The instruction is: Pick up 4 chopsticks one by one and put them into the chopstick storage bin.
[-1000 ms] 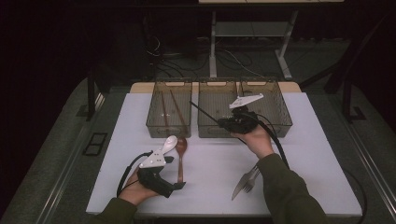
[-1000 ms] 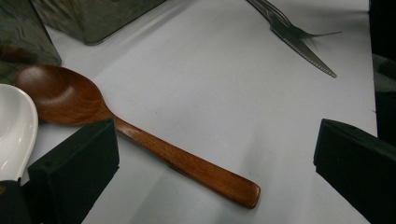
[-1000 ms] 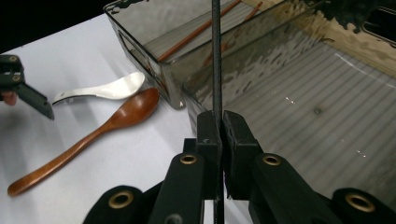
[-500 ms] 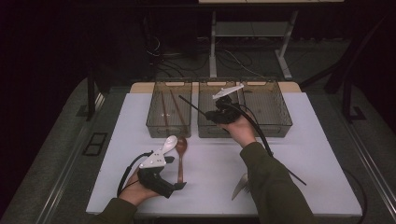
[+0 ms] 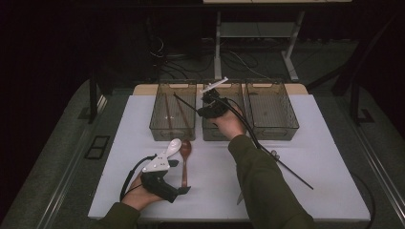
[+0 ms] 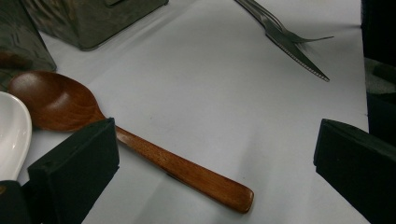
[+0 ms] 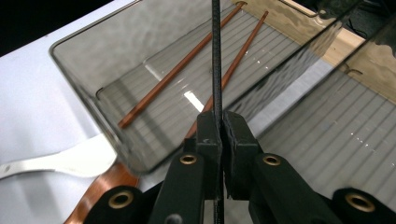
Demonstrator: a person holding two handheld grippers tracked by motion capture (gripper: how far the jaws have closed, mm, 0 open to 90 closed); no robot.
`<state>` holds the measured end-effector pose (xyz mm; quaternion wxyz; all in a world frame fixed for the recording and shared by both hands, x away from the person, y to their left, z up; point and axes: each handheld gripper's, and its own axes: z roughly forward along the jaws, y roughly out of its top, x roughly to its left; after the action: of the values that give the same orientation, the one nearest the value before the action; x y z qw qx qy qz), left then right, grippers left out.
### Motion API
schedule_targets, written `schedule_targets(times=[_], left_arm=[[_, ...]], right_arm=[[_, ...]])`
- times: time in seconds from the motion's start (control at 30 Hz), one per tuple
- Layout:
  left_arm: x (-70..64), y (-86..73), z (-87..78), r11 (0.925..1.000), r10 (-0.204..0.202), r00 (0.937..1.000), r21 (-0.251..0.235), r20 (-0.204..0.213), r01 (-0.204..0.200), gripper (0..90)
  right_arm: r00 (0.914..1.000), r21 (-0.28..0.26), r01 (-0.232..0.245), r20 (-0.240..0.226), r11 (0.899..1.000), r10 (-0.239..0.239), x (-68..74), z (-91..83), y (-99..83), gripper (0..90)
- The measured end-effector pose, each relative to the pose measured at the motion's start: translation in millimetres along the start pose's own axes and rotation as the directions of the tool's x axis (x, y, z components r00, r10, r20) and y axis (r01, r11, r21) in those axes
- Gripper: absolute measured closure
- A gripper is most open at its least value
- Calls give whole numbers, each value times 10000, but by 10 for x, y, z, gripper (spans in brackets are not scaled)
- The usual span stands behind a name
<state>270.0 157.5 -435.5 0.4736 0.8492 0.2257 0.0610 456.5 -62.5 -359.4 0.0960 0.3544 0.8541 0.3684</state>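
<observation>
In the high view our right gripper (image 5: 206, 106) sits at upper centre of the frame, over the near rims of the left bin (image 5: 173, 125) and the middle bin (image 5: 208, 131). Its jaws are pressed together on a thin black chopstick (image 5: 184, 102), which runs up and left over the left bin; in the right gripper view the chopstick (image 7: 216, 60) rises straight from between the closed jaws above that bin (image 7: 88, 65). Two brown chopsticks (image 7: 187, 63) lie on the bin floor.

Our left gripper (image 5: 165, 183) rests on the bench (image 5: 329, 157) at lower left of the frame, jaws spread wide and holding nothing. In the left gripper view the wooden spoon (image 6: 140, 149) lies between them, its neck just beside the left jaw. A white spoon (image 6: 11, 135) lies at the left edge, a knife and fork (image 6: 289, 37) at upper right.
</observation>
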Motion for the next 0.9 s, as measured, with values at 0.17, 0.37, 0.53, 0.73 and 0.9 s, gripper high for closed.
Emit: schedule_targets(times=[0.17, 0.37, 0.53, 0.73, 0.9], left_arm=[[-5, 2, 0, 10000, -19, 10000, -14, 32, 19, 0], [-11, 3, 3, 10000, -48, 10000, -59, 61, 48, 0], [-2, 5, -4, 10000, 6, 10000, -89, 69, -5, 0], [4, 7, -4, 9998, -95, 9999, -167, 97, 96, 0], [-1, 11, -4, 9993, -209, 9997, -300, 102, 212, 0]], right_arm=[[9999, 172, -20, 134, 9999, 17, 37, 135, 137, 859], [9993, 383, -171, 325, 9991, 159, 120, 290, 296, 859], [9986, 519, -228, 489, 9984, 203, 159, 403, 384, 859], [9975, 743, -396, 606, 9964, 352, 181, 524, 454, 859], [9970, 829, -505, 631, 9953, 453, 214, 607, 530, 859]])
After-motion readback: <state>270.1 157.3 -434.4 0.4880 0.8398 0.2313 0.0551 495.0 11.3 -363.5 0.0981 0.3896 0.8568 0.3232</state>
